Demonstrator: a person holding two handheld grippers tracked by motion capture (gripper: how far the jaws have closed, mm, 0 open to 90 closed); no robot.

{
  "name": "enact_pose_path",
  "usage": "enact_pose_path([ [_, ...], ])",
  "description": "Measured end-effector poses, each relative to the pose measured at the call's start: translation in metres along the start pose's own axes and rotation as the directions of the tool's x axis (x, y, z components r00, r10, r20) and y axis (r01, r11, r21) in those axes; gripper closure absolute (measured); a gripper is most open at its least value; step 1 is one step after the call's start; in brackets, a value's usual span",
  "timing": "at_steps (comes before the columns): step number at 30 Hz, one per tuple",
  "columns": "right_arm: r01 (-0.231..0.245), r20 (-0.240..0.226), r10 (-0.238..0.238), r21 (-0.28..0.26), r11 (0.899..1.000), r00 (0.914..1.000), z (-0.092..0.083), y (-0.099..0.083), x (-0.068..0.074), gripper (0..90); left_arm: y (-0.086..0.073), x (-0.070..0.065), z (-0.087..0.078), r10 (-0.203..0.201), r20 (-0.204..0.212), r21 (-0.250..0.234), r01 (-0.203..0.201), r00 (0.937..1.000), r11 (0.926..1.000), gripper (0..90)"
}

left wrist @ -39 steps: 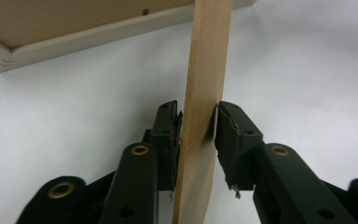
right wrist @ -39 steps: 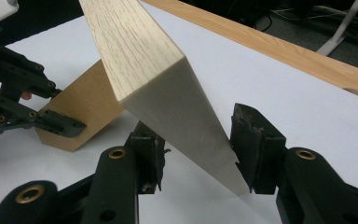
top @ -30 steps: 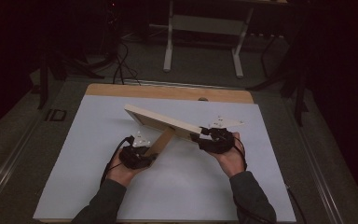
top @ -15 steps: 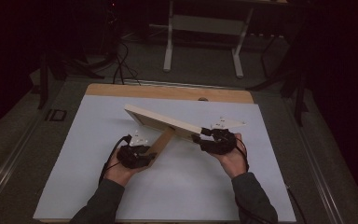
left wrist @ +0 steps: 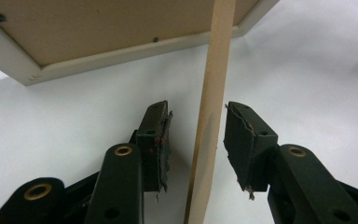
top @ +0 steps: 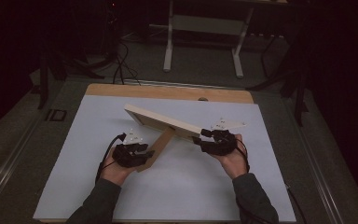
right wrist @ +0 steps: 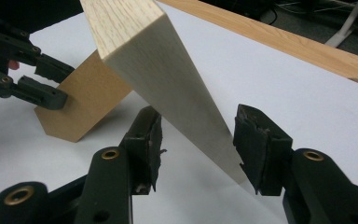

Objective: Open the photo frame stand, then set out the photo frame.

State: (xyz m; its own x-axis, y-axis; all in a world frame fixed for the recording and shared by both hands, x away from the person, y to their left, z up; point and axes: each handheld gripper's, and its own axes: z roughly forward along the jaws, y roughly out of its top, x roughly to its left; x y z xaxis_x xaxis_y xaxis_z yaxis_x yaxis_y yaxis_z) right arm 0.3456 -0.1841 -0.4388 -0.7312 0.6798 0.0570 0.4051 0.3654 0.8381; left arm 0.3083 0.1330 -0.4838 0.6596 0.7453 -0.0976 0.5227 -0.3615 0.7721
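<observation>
The left tool (left wrist: 196, 140) is standing open around the thin brown fibreboard easel leg (left wrist: 212, 116), its pads clear of both faces. The right tool (right wrist: 198, 144) is gaping around the pale wooden picture frame (right wrist: 168, 79), one pad near its corner, not visibly pressing. The frame is tilting above the white sheet-covered table (top: 98, 186), propped on the leg, between both hands.

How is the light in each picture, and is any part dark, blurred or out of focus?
High view: the white table cover is evenly lit, the room behind is nearly black, and the picture is soft. Left gripper view: bright and sharp on the thin stand, which throws a faint shadow; the frame back is slightly soft. Right gripper view: the wooden frame is well lit, its near corner a little blurred.
</observation>
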Motion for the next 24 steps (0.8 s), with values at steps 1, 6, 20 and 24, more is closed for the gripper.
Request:
enact_pose_path([
  [1,0.0,0.0,0.0,0.0,1.0,1.0,0.0,0.0,0.0,51.0,0.0,0.001,-0.001,-0.001,0.0,-0.003,0.001,1.0,1.0,60.9],
  [6,0.002,-0.004,-0.002,0.003,1.0,1.0,0.001,-0.001,0.0,51.1,0.0,0.006,-0.006,-0.025,-0.011,-0.023,0.024,0.9996,0.9994,61.1],
  [20,-0.018,-0.007,0.018,0.012,1.0,0.9998,-0.002,-0.009,-0.006,51.3,0.001,0.01,-0.01,-0.047,-0.01,-0.057,0.047,0.9988,0.9973,62.8],
  [24,-0.015,-0.009,0.015,0.017,1.0,0.9999,-0.005,-0.01,-0.008,51.4,0.001,0.01,-0.012,-0.054,0.002,-0.071,0.054,0.9985,0.996,62.8],
])
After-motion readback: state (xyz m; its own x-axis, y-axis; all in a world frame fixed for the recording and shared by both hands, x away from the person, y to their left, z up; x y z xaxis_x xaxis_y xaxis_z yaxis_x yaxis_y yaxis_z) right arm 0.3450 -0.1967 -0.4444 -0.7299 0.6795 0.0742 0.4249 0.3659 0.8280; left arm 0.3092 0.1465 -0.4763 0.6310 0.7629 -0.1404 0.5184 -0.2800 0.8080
